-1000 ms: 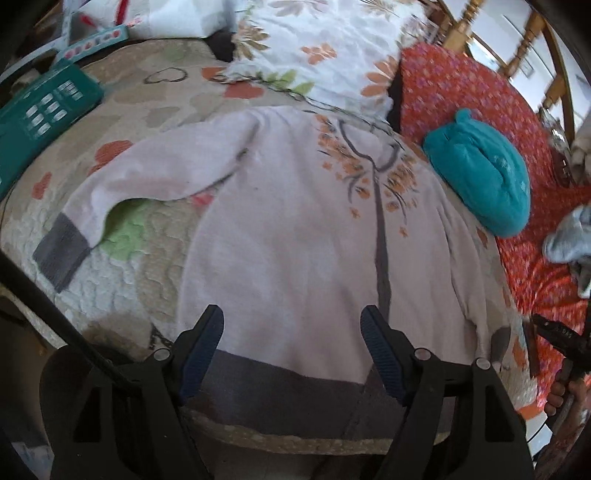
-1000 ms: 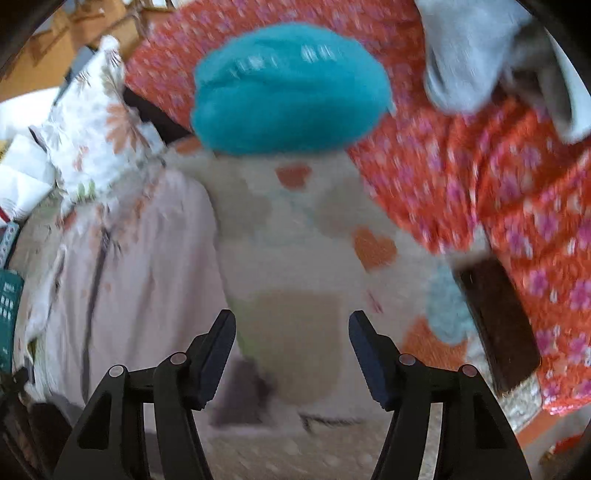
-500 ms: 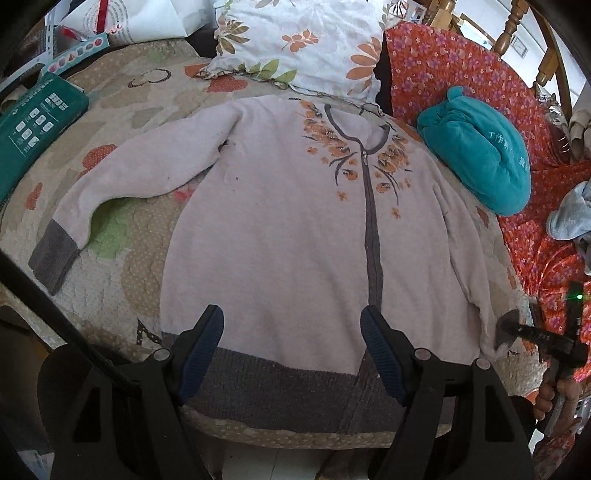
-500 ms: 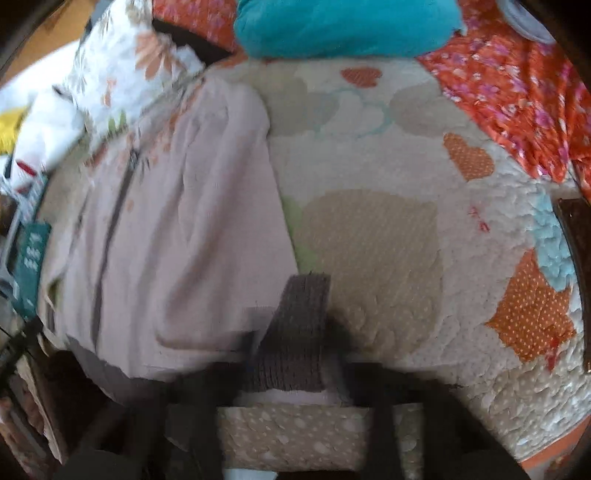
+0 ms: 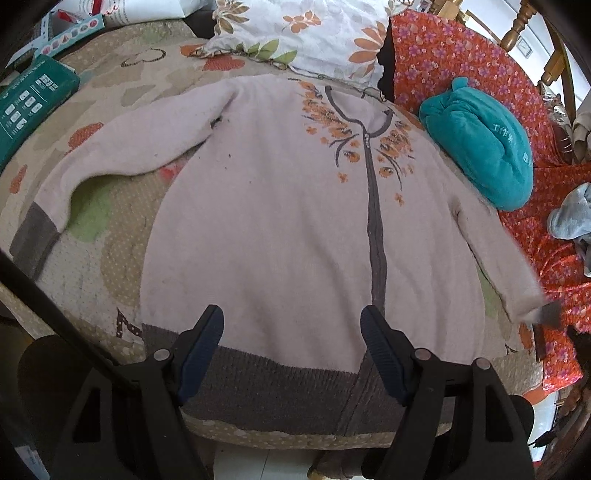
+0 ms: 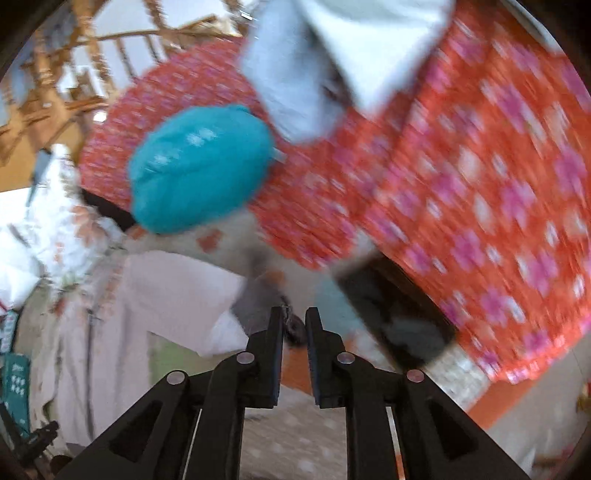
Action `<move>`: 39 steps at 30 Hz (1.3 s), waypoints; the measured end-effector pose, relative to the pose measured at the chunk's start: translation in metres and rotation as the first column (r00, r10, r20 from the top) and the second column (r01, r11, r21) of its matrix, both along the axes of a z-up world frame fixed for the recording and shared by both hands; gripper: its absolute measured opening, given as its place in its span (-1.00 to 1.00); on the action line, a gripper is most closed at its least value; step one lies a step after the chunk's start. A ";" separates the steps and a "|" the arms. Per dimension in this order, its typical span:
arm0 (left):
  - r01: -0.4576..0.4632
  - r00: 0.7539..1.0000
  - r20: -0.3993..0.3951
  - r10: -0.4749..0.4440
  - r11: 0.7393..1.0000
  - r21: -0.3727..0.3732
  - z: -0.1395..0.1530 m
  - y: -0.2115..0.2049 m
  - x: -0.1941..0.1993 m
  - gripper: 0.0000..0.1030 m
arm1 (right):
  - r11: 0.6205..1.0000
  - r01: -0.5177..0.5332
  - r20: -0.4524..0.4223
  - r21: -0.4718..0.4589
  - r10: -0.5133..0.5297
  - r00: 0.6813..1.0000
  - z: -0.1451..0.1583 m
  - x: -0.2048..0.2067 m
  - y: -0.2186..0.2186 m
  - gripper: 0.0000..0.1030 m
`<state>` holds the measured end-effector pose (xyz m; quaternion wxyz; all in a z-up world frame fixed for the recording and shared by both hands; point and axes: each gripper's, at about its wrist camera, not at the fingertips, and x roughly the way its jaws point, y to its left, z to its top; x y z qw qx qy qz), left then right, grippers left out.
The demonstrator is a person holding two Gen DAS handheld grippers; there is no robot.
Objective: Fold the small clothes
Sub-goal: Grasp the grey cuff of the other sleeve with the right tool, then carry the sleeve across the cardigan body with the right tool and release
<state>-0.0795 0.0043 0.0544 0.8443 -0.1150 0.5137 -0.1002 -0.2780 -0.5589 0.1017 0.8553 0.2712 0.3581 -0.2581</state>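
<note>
On the quilt (image 5: 92,266), left claw (image 5: 291,336) gapes over the cardigan (image 5: 266,221); right claw (image 6: 294,325) pinches its blurred cuff (image 6: 258,299) (edges smeared).

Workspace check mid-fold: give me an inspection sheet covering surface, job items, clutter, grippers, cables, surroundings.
Surface: patchwork quilt, heart patches.
Job's things: pale pink cardigan spread front up, zipped; one sleeve lies out on the quilt, the other sleeve's grey cuff is pinched.
Clutter: teal plush bundle, green box, floral pillow, grey garment.
Grippers: left gripper open over the hem; right gripper shut on the cuff.
Cables: nothing seen.
Surroundings: red floral cover, wooden frame.
</note>
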 end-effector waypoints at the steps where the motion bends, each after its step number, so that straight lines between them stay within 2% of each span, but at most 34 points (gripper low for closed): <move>1: 0.001 1.000 -0.003 -0.001 1.000 0.000 -0.001 0.000 0.000 0.46 | 0.999 0.028 -0.006 0.030 -0.028 1.000 -0.008 -0.007 -0.008 -0.72; 3: 0.002 1.000 -0.006 -0.002 1.000 0.002 -0.002 -0.001 0.001 0.46 | 0.996 0.058 0.006 0.071 -0.058 0.998 -0.017 -0.020 -0.016 -0.66; 5: 0.002 1.000 -0.007 -0.002 1.000 0.005 -0.002 -0.002 0.002 0.46 | 0.993 0.064 0.015 0.098 -0.065 0.998 -0.024 -0.028 -0.021 -0.46; 9: 0.016 1.000 -0.014 -0.015 1.000 0.015 -0.003 -0.008 0.002 0.46 | 0.993 0.010 -0.006 0.119 -0.009 1.000 -0.036 -0.019 -0.015 -0.19; 12: 0.032 0.999 -0.015 -0.032 0.999 0.026 -0.003 -0.012 0.001 0.46 | 0.978 -0.031 0.009 0.207 0.030 1.000 -0.053 -0.007 -0.013 0.06; 16: 0.042 0.999 -0.004 -0.041 0.998 0.037 0.003 -0.013 0.001 0.46 | 0.936 0.017 -0.014 0.351 -0.012 1.000 -0.083 0.005 -0.018 0.09; 17: 0.039 0.999 0.001 -0.039 0.998 0.043 0.005 -0.012 0.001 0.46 | 0.931 0.057 -0.046 0.361 -0.043 0.998 -0.091 0.005 -0.019 0.09; 19: 0.032 0.999 0.011 -0.033 0.998 0.055 0.008 -0.009 0.003 0.46 | 0.938 0.115 -0.086 0.327 -0.091 0.992 -0.098 0.002 -0.018 0.09; 23: 0.021 0.999 0.028 -0.023 0.996 0.091 0.013 -0.002 0.017 0.46 | 0.952 0.133 -0.095 0.276 -0.111 0.989 -0.101 0.007 -0.020 0.09; 26: -0.005 0.999 0.051 0.000 0.996 0.093 0.014 0.008 0.032 0.46 | 0.975 0.121 -0.121 0.187 -0.100 0.988 -0.099 0.028 -0.021 0.13; 27: -0.011 0.999 0.053 0.006 0.996 0.087 0.014 0.011 0.038 0.46 | 0.982 0.110 -0.138 0.151 -0.089 0.986 -0.099 0.037 -0.021 0.11; 28: -0.017 0.999 0.052 0.013 0.997 0.080 0.013 0.014 0.044 0.46 | 0.988 0.094 -0.149 0.121 -0.076 0.986 -0.099 0.046 -0.019 -0.23; 29: -0.023 0.999 0.050 0.019 0.997 0.071 0.013 0.017 0.050 0.46 | 0.989 0.081 -0.163 0.124 -0.061 0.985 -0.099 0.053 -0.019 -0.88; 31: -0.037 0.998 0.056 0.035 0.998 0.050 0.015 0.028 0.066 0.46 | 0.988 0.084 -0.165 0.127 -0.063 0.984 -0.094 0.061 -0.016 -0.85; 33: -0.060 0.996 0.072 0.057 0.997 0.046 0.018 0.040 0.081 0.46 | 0.995 0.047 -0.140 0.089 -0.035 0.990 -0.074 0.073 -0.003 -0.85; 37: -0.132 0.984 0.131 0.125 0.990 0.049 0.028 0.072 0.116 0.46 | 0.996 -0.084 -0.069 0.024 0.085 0.994 -0.022 0.118 0.042 -0.85; 39: -0.171 0.975 0.156 0.161 0.984 0.057 0.031 0.090 0.131 0.46 | 0.985 -0.175 -0.036 -0.006 0.175 0.984 0.004 0.150 0.075 -0.85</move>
